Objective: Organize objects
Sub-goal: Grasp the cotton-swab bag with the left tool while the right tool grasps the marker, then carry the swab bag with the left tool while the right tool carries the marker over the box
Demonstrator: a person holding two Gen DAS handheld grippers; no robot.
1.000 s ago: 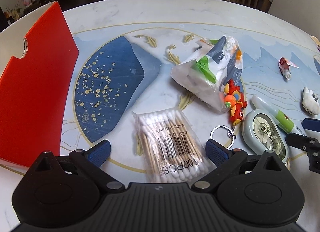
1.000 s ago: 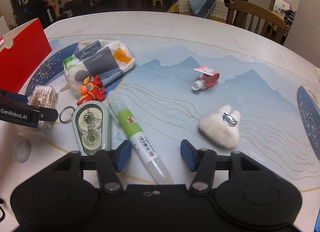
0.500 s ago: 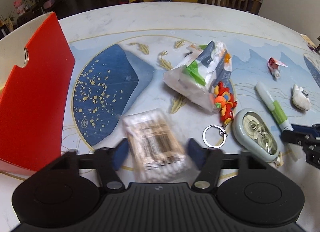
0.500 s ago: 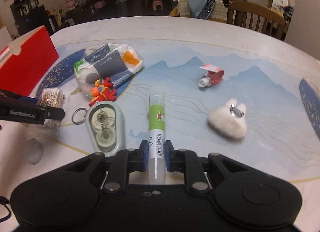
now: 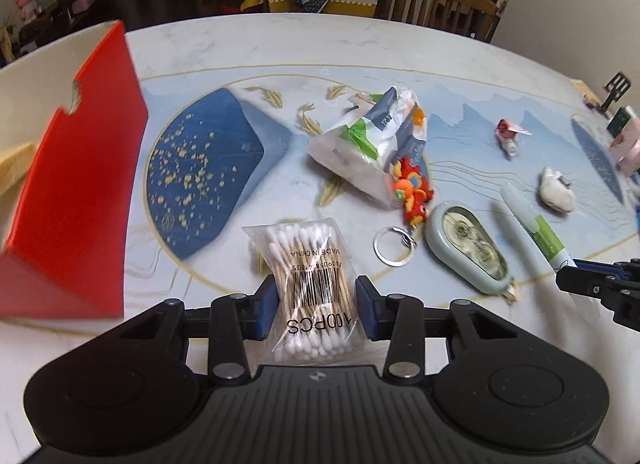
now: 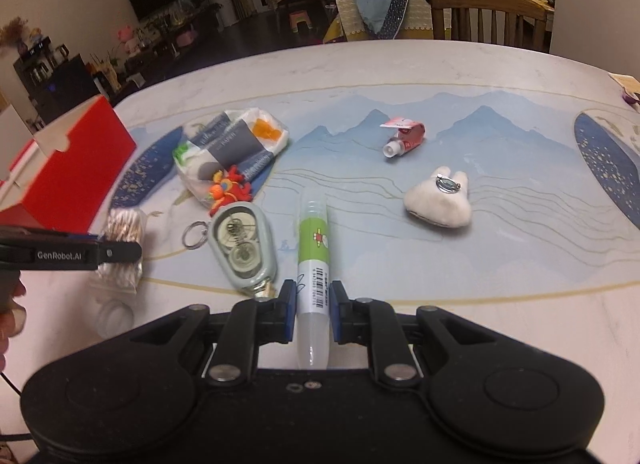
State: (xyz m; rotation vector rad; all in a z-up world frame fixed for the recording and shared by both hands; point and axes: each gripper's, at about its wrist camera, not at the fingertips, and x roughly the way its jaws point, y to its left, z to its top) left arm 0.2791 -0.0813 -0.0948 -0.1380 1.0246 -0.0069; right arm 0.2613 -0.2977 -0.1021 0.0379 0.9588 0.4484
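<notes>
My left gripper (image 5: 316, 304) is shut on a clear bag of cotton swabs (image 5: 308, 268), lifted a little off the table; the bag also shows in the right wrist view (image 6: 122, 232). My right gripper (image 6: 313, 312) is shut on a white and green glue stick (image 6: 314, 248), which also shows in the left wrist view (image 5: 532, 224). A red open box (image 5: 76, 200) stands at the left, also visible in the right wrist view (image 6: 76, 172).
On the table lie a tissue pack (image 5: 372, 148), a red-orange keychain toy (image 5: 412, 192) with a ring, a grey correction tape (image 5: 466, 248), a small red tube (image 6: 404, 138) and a white plush (image 6: 438, 204). Wooden chairs (image 6: 488, 16) stand behind the table.
Both grippers closed: the left on the cotton swab bag, the right on the glue stick. The glue stick turned to point straight ahead and both things rose slightly.
</notes>
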